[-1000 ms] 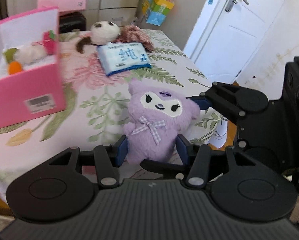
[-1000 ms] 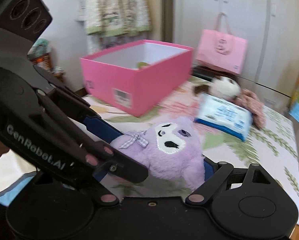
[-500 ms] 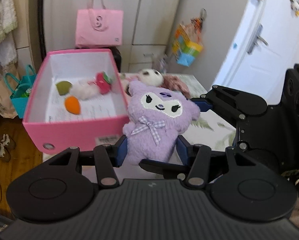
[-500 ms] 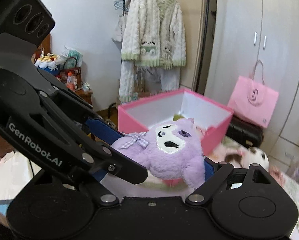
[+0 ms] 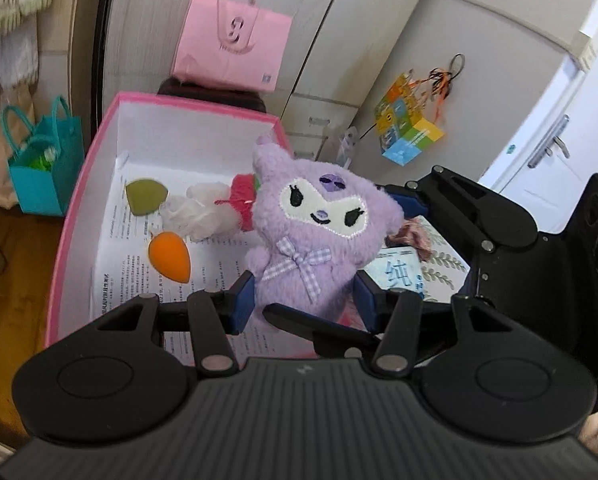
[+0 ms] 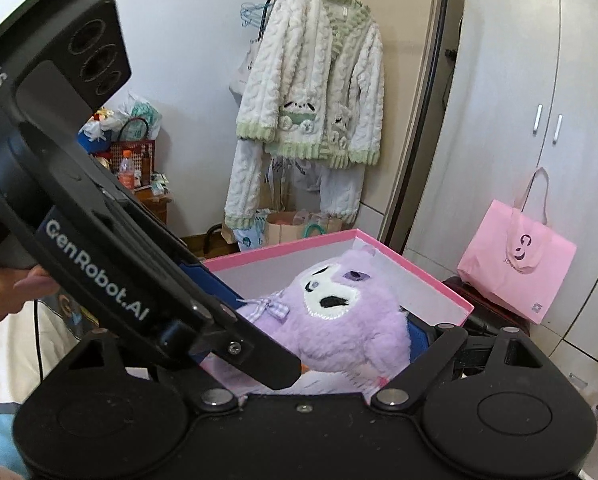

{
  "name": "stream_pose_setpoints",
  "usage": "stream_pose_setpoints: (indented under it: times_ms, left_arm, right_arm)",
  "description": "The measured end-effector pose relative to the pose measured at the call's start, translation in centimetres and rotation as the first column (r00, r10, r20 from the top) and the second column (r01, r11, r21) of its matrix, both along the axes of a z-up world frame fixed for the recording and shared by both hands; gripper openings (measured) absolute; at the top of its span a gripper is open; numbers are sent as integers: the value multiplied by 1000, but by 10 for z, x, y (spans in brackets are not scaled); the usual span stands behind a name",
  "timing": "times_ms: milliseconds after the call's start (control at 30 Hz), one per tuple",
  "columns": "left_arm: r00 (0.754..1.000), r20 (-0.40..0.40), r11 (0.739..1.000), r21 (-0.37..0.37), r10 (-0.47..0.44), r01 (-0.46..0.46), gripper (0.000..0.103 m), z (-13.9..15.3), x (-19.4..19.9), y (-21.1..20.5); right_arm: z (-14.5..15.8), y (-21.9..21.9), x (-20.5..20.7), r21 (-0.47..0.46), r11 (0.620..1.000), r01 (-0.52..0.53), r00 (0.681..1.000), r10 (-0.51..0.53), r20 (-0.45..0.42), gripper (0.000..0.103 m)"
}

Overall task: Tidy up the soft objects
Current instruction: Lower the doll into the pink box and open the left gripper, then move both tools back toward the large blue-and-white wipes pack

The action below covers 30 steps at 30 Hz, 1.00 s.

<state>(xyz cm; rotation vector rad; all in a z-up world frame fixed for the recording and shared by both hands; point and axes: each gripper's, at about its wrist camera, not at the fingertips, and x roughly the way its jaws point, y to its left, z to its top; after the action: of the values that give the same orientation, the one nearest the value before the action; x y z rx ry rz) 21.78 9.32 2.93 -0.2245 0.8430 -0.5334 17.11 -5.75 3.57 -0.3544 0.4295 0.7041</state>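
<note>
A purple plush toy (image 5: 311, 236) with a checked bow is held by both grippers above the open pink box (image 5: 75, 196). My left gripper (image 5: 305, 300) is shut on its lower body. My right gripper (image 6: 323, 332) is shut on its sides; the plush (image 6: 339, 316) hangs over the box (image 6: 431, 280) there too. Inside the box lie an orange sponge (image 5: 169, 256), a green sponge (image 5: 145, 196) and a white and red puff (image 5: 219, 210) on printed paper.
A tissue pack (image 5: 399, 276) and a brownish soft thing (image 5: 413, 234) lie on the floral table right of the box. A pink bag (image 5: 231, 44) stands behind it, a teal bag (image 5: 43, 164) on the floor at left. A cardigan (image 6: 311, 100) hangs behind.
Both grippers have lifted the purple plush off the floral table and carried it left, so it now hangs over the open pink box.
</note>
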Motion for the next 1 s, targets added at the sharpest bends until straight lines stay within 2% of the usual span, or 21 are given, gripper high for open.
stream_pose_setpoints:
  times_ms: [267,600,733,833,900,1000]
  left_arm:
    - [992,-122,997,-67,20,-29,51,-39,49,10]
    - [978,-202,998,-41,42,-52,51,-56,78,11]
    - [982,-179,998,12,64,-63,54,-55,79,10]
    - [993,-101,996,75,61,-53,54,-46,69,7]
    - [997,-41,995,76,68,-64,57,-36,60,8]
    - [999,-3,996,67,53,-53,57,-24,47,9]
  right_arm:
    - [-21,13,46,-92,995,-39,996,31,-83,92]
    - [-34,27,78,-211,970,-119,986,90,-141,92]
    - [-35,27,83,-232,963,-135,982,99,-160,94]
    - [-34,25,79,-227,963,-142,981,107,-161,97]
    - [-32,22,72,-223,966,-132,985,102,-139,99]
    - [-29,19,60,-218,971,-99,990,74,-118,99]
